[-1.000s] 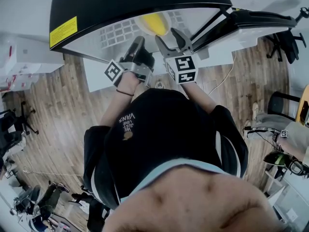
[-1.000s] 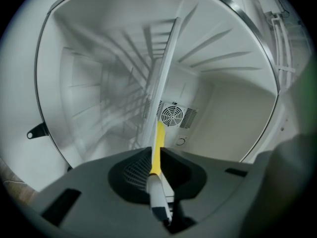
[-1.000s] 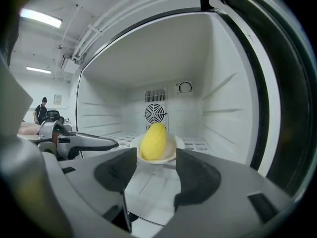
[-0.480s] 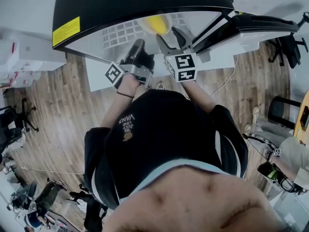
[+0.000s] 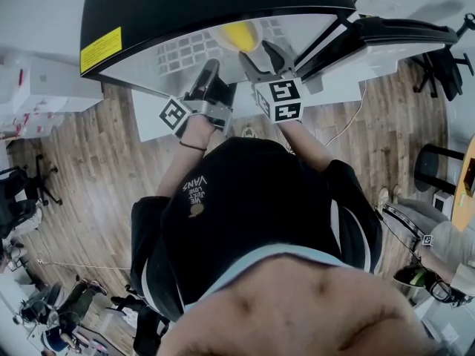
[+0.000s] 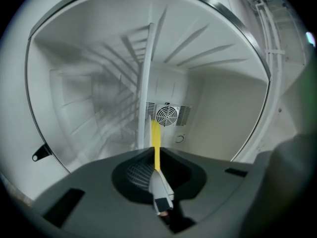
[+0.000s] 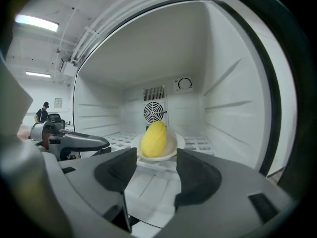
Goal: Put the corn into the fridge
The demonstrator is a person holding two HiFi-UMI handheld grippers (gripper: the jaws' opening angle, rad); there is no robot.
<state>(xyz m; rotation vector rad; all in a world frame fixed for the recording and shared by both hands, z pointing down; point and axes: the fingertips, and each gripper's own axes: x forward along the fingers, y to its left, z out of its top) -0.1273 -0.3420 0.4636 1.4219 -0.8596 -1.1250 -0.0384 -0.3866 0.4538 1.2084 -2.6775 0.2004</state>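
- Head view: the corn (image 5: pixel 239 35) lies inside the open fridge (image 5: pixel 208 2); the left gripper (image 5: pixel 210 70) and right gripper (image 5: pixel 261 56) are at its opening.
- Left gripper view: jaws pressed together, pointing into the fridge.
- Right gripper view: jaws apart, nothing between them; the corn rests on a white plate (image 7: pixel 174 148) just beyond.

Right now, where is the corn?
In the right gripper view, centre, the corn sits on a white plate on the fridge shelf, before the rear fan.

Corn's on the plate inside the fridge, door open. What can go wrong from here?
1. The right gripper is open, jaws just in front of the plate; a nudge might slide it on the wire shelf.
2. The corn lies loose on the plate and might roll off.
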